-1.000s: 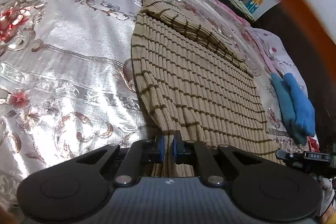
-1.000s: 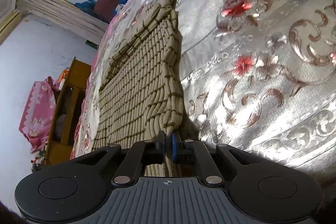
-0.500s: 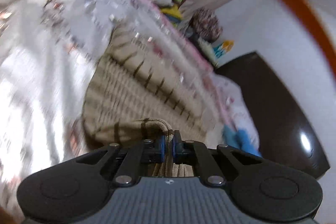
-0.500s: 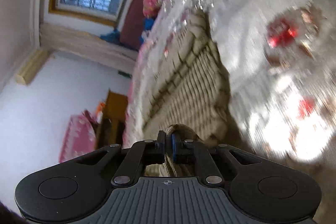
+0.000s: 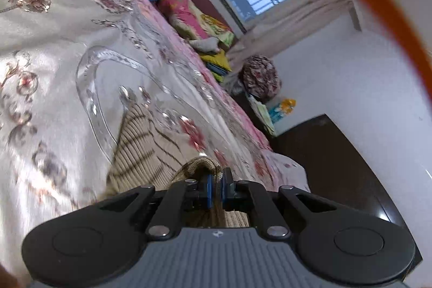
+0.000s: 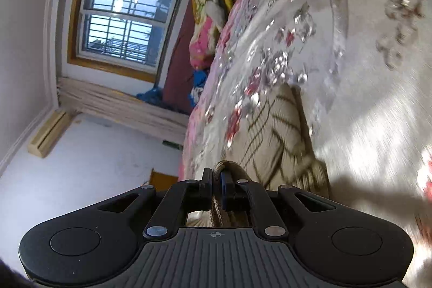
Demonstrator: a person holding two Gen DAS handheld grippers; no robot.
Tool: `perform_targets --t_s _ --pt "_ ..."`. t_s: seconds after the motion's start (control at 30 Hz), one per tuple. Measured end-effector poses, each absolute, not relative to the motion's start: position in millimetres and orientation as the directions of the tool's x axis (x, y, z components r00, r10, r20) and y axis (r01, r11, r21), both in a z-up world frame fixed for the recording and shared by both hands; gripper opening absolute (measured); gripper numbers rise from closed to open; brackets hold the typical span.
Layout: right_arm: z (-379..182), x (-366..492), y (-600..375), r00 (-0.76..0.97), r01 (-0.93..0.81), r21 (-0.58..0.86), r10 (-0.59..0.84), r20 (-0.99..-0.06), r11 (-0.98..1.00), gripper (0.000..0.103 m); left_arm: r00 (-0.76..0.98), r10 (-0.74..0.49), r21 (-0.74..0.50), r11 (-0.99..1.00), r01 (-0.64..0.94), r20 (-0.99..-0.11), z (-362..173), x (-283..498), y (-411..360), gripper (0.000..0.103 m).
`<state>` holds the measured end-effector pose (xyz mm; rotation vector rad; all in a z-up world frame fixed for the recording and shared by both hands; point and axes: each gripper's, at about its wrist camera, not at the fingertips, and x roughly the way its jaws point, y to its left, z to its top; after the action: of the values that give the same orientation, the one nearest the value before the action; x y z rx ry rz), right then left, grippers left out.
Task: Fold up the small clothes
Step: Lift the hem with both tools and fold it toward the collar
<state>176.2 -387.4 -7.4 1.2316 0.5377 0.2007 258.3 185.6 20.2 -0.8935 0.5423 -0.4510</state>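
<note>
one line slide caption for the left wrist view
Left gripper shut on a lifted edge of the striped knit garment above the floral bedspread.

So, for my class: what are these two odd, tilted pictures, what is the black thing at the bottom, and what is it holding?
Each picture comes from a wide-angle camera mounted on a hand-held claw; a person carries one in each hand. There is no robot. The black shape is the claw itself. The left claw and the right claw are each shut on an edge of one beige striped knit garment, lifting it above the rest of the garment. It lies on a bed with a shiny floral bedspread. Behind are a barred window and piled bedding.
</note>
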Motion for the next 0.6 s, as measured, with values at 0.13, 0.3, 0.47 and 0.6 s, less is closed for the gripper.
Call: perform_targets --t_s 0.13,0.3,0.47,0.6 --pt "-17 214 -391 0.863 0.169 0.923 0.401 -0.308 0.344 0.006 0.779 -0.553 -0.811 0.576 0.103 -0.294 9 288 184 0.012" --pt "-24 245 -391 0.854 0.188 0.903 0.39 -0.344 0.386 0.006 0.778 -0.533 -0.804 0.592 0.064 -0.331 -3 314 185 0.012" --pt "-22 260 -391 0.858 0.185 0.898 0.381 -0.346 0.399 0.006 0.791 -0.526 -0.812 0.58 0.064 -0.313 -3 325 188 0.012" --pt "-15 270 -387 0.865 0.167 0.888 0.368 -0.341 0.429 0.006 0.8 -0.519 -0.812 0.579 0.071 -0.3 -1 333 188 0.012"
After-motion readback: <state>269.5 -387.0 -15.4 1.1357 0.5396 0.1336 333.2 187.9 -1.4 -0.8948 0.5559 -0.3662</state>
